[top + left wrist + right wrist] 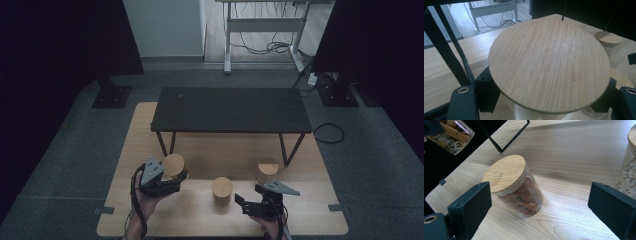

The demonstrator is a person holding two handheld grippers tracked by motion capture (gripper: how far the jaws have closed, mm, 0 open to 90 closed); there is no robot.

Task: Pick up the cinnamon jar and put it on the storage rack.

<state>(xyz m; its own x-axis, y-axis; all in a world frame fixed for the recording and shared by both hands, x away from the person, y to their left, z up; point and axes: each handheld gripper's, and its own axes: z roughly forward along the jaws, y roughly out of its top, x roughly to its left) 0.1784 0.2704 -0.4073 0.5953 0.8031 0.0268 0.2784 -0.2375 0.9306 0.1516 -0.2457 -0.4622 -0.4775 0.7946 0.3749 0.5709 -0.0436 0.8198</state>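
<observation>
Round bamboo lid [549,65] of the clear glass jar with cinnamon sticks [173,166] sits closest to the left gripper view's lens, with black pads on either side of the glass below it: left gripper [167,181] is clamped on that jar, held off the light wooden tabletop [200,215] at its left side. Landmark: the middle glass jar with bamboo lid and reddish-brown dried pieces [515,187], standing upright on the tabletop. The held cinnamon jar is left of it and slightly farther back, well apart. The right gripper [247,202] is just right of the middle jar and nearer the person, jaws spread wide with nothing between the pads; in the right gripper view the middle jar sits ahead, closer to the left-hand pad, not touched. A third glass jar with bamboo lid and pale whitish pieces [267,171] stands right of and behind the middle jar. The low black rectangular metal-legged shelf [230,110] stands behind it, at the far part of the tabletop.
</observation>
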